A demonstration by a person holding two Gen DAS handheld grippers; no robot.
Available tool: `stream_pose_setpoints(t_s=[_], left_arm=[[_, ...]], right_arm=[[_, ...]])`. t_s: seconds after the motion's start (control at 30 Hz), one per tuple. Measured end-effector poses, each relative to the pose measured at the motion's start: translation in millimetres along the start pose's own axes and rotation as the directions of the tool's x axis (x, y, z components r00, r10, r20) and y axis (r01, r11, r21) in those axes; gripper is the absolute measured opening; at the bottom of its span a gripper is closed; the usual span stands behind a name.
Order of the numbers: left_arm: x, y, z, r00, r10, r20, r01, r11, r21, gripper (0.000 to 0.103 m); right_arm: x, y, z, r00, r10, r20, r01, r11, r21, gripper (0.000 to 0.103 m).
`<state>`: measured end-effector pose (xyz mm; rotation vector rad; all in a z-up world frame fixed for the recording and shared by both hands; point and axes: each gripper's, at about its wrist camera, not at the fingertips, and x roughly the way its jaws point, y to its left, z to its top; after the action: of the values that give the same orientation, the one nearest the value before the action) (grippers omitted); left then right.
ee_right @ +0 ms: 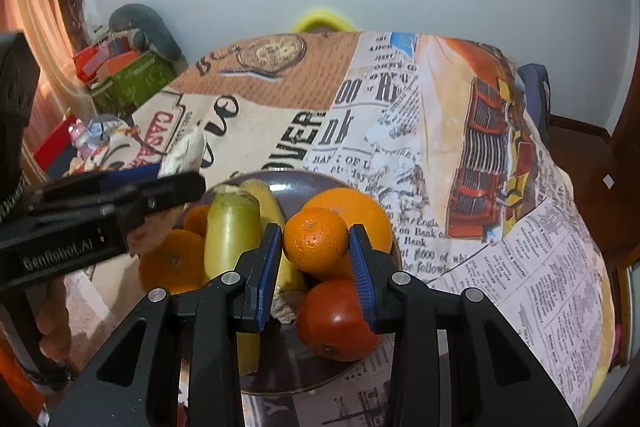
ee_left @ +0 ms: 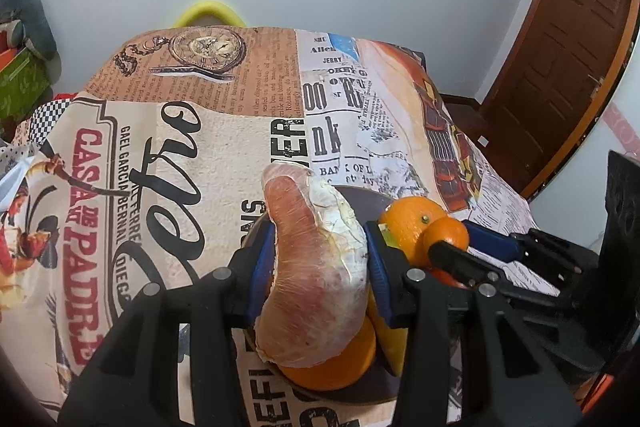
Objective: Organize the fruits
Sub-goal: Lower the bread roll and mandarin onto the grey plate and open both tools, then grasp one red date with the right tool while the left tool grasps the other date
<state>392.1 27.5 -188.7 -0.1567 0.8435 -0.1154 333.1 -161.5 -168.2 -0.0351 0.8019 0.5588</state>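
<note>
My left gripper (ee_left: 320,267) is shut on a peeled pomelo segment (ee_left: 316,267), pink with white pith, held over the dark plate (ee_left: 360,197). An orange (ee_left: 332,367) lies under it. My right gripper (ee_right: 316,247) is shut on a small mandarin (ee_right: 316,239) above the same plate (ee_right: 296,183). In the right wrist view the plate holds a large orange (ee_right: 360,211), a red-orange fruit (ee_right: 336,323), a banana (ee_right: 276,211), a green fruit (ee_right: 230,235) and two oranges (ee_right: 172,263) at the left. The right gripper with the mandarin (ee_left: 448,235) shows in the left wrist view; the left gripper (ee_right: 168,187) shows in the right one.
The table wears a printed newspaper-pattern cloth (ee_left: 180,155). A yellow chair back (ee_left: 208,13) stands behind the far edge. Boxes and bags (ee_right: 128,71) crowd the floor at the left. A brown door (ee_left: 568,59) is at the right.
</note>
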Motion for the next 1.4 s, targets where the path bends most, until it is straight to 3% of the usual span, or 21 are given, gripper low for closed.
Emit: stream_pose_setpoints(t_s=[0.27,0.7,0.8,1.4], left_arm=[[7.6,2.3,-0.8,1.0,-0.005,-0.018,0.004,1.0,-0.024,0.044],[-6.9,-7.4,-6.2,1.0,0.006,-0.015,-0.005,0.999,0.032,0.047],[-18.0,-7.3,-8.1,1.0,0.014,-0.002,-0.014,0.999,0.035,0.047],[-128.3,-25.0,-34.5,0.996,0.03,0.085,-0.035,0.998,0.059,0.047]], right_arm=[[1.5,0.3,-4.1,1.0,0.011,-0.009,-0.011,1.0,-0.006,0.032],[-1.0,3.4,-7.9,0.999,0.01,-0.037,-0.01,1.0,0.001,0.035],[-13.0,4.6,-8.8,1.0,-0.005,-0.016,0.005,1.0,-0.001,0.04],[-102.3,27.6,-32.0,0.999,-0.023,0.049,0.023,1.0,0.003,0.041]])
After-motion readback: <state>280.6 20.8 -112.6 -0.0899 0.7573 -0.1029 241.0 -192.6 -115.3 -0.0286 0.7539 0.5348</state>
